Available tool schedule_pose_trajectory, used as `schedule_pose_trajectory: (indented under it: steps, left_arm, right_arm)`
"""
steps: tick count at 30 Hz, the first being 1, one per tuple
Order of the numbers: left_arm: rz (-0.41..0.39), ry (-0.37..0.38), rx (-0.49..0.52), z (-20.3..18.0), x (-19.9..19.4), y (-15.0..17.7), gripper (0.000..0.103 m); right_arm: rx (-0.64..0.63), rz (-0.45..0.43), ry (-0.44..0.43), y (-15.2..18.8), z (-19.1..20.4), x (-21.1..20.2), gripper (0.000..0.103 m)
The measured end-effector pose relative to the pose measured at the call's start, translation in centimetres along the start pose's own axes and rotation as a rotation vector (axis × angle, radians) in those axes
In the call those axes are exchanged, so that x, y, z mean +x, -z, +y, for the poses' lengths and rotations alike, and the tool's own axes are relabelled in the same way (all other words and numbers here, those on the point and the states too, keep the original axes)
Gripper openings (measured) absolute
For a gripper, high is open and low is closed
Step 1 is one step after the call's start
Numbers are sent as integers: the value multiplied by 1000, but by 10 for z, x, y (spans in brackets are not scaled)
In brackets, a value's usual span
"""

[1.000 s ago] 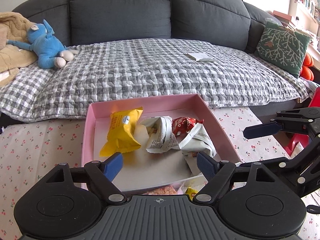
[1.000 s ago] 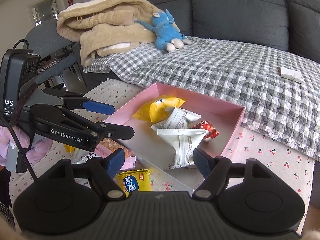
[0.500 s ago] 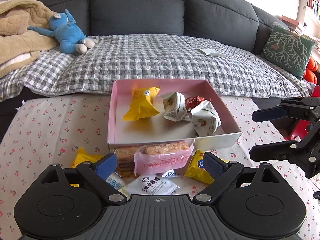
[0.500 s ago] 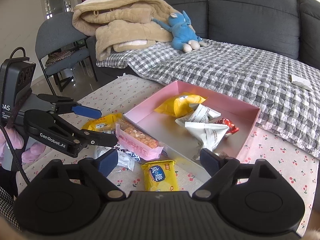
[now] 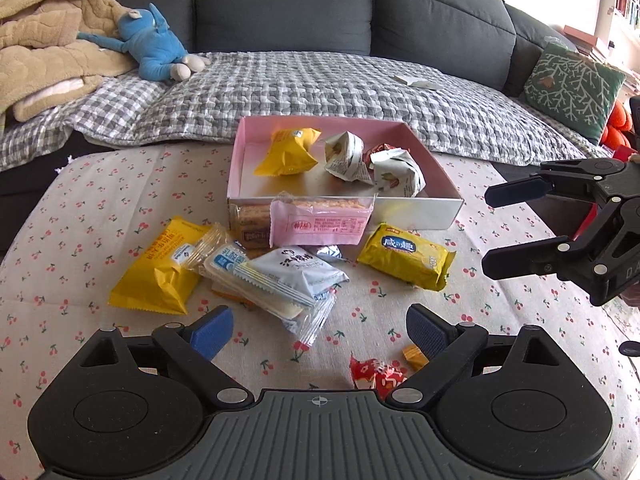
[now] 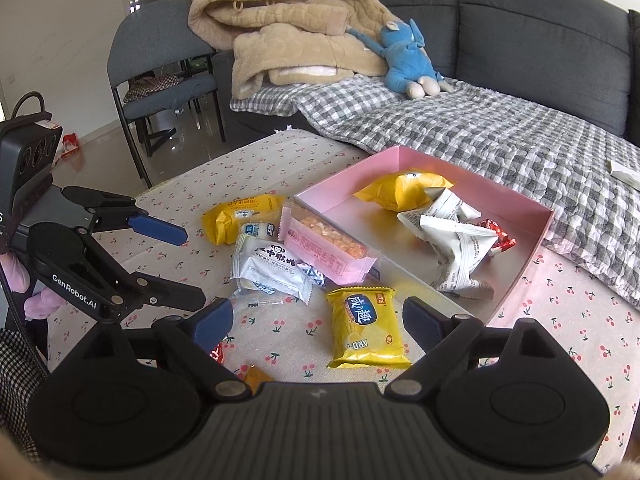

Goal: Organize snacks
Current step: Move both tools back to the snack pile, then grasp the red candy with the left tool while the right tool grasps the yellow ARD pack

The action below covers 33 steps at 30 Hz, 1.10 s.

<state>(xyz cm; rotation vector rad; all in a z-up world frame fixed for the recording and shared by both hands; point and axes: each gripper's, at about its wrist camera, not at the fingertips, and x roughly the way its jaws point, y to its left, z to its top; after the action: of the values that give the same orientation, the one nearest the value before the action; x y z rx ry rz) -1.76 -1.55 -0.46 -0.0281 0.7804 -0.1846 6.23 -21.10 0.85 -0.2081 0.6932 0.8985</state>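
A pink box (image 5: 424, 150) (image 6: 336, 184) on the cherry-print table holds a yellow snack bag (image 5: 286, 152), two white wrapped packs (image 5: 348, 156) and a red candy (image 6: 496, 236). In front of it lie loose snacks: a pink cracker pack (image 5: 320, 222) (image 6: 324, 248), a yellow biscuit pack (image 5: 404, 256) (image 6: 366, 326), a white pack (image 5: 288, 270), a large yellow bag (image 5: 160, 268) and a red wrapper (image 5: 376, 374). My left gripper (image 5: 320, 332) (image 6: 182, 266) is open and empty, above the near table. My right gripper (image 6: 318, 320) (image 5: 494, 228) is open and empty over the yellow biscuit pack.
A grey sofa with a checked blanket (image 5: 320, 84) lies behind the table, with a blue plush toy (image 5: 156, 46), a beige coat (image 6: 288, 36) and a green cushion (image 5: 572, 84). A grey chair (image 6: 160, 60) stands at the left.
Both grippers have pulled back from the pink box toward the near table edge. The loose snacks in front of the box have come into view. Both stay open and empty.
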Motion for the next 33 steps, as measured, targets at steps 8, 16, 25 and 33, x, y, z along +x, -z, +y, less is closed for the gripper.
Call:
schedule_pose_trajectory:
  steps: [8, 16, 25, 33]
  left_arm:
    - [-16, 58, 41, -22, -8, 32, 95]
    - [-17, 113, 66, -30, 0, 48, 94]
    - [-7, 106, 115, -32, 12, 55, 89]
    - [11, 113, 118, -29, 21, 56, 68]
  right_arm:
    - [-18, -36, -12, 11, 0, -1, 91]
    - [-21, 0, -1, 19, -2, 13, 91]
    - [-11, 35, 15, 24, -10, 29, 88]
    - [4, 66, 20, 27, -17, 42, 81]
